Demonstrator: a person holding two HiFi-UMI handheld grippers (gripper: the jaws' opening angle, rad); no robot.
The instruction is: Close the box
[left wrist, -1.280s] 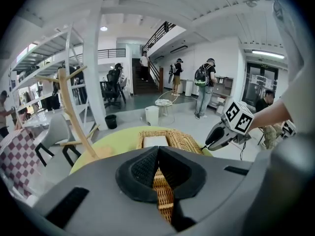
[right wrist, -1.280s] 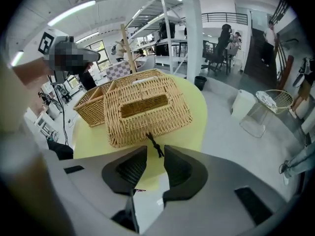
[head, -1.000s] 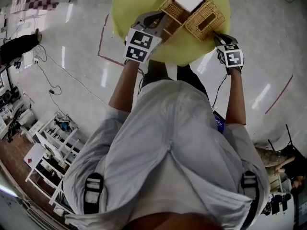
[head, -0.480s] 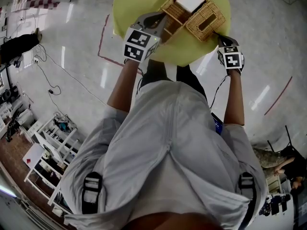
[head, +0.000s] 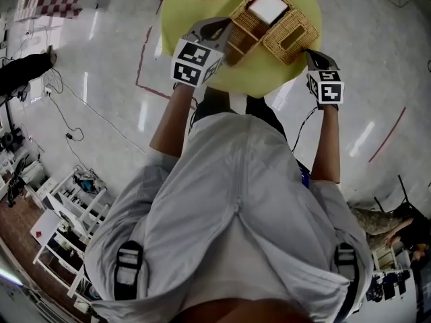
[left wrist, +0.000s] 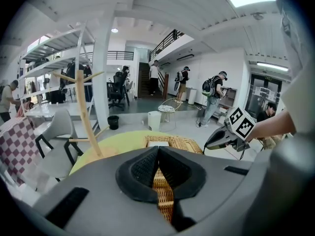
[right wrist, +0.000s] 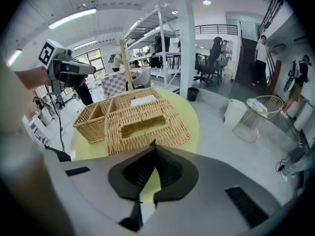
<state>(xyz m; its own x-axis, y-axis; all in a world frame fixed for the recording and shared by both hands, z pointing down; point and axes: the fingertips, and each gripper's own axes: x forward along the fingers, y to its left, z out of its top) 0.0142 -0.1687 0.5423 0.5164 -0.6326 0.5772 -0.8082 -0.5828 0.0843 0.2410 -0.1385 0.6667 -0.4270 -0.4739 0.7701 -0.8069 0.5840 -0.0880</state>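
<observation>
Yellow-green table [head: 176, 25] carries the wicker box [head: 248, 27] toward its 1 o'clock, with the lid [head: 291, 36] lying flat open at the box's 4 o'clock. The left gripper [left wrist: 158, 167] stays clamped on the box wall. The right gripper [right wrist: 153, 149], gaping a second ago, has now pinched the lid's black tab [right wrist: 152, 142]. I'd say the lid is ready to swing over.
</observation>
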